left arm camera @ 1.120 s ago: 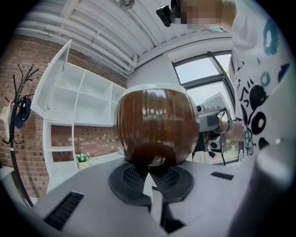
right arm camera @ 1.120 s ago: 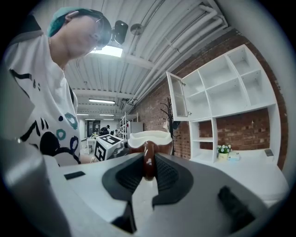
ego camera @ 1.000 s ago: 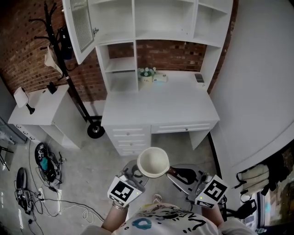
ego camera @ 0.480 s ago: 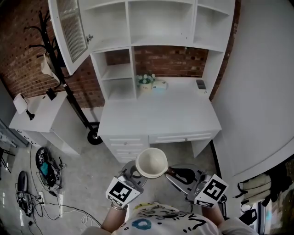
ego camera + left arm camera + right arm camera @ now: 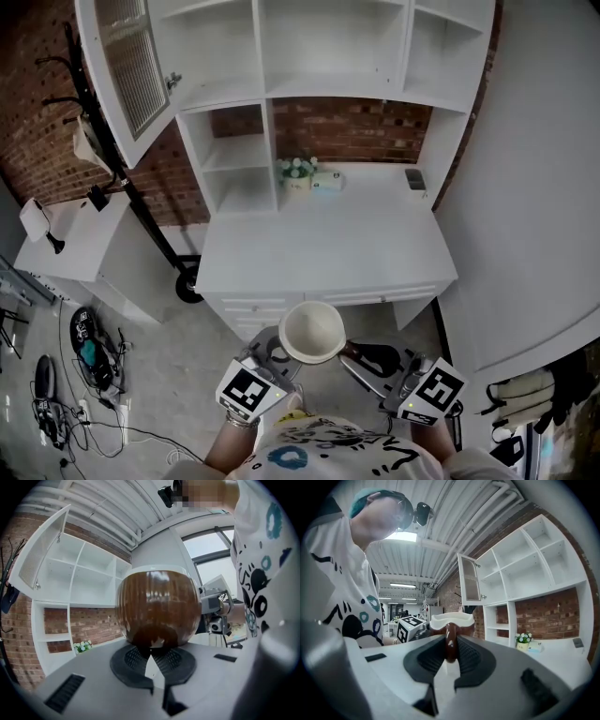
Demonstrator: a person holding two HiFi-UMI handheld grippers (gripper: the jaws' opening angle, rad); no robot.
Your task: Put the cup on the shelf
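- One tall white shelf unit (image 5: 328, 56) stands on the white worktop (image 5: 328, 244).
- One glossy brown cup (image 5: 312, 331) with a cream inside hangs upright in the air, just before the worktop's front edge.
- Left tool (image 5: 152, 657) pinches its base; right tool (image 5: 450, 656) pinches its handle (image 5: 451, 641).

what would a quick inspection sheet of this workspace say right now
surface: white desk, mostly bare
job's things: brown cup, white inside, held in front of the desk; shelf above it
clutter: flower pot, small box, dark device at the desk's back
grippers: right gripper shut on the cup's handle; left gripper shut at its base
cables: tangle on the floor, left
surroundings: brick wall, coat rack, side table, open cabinet door
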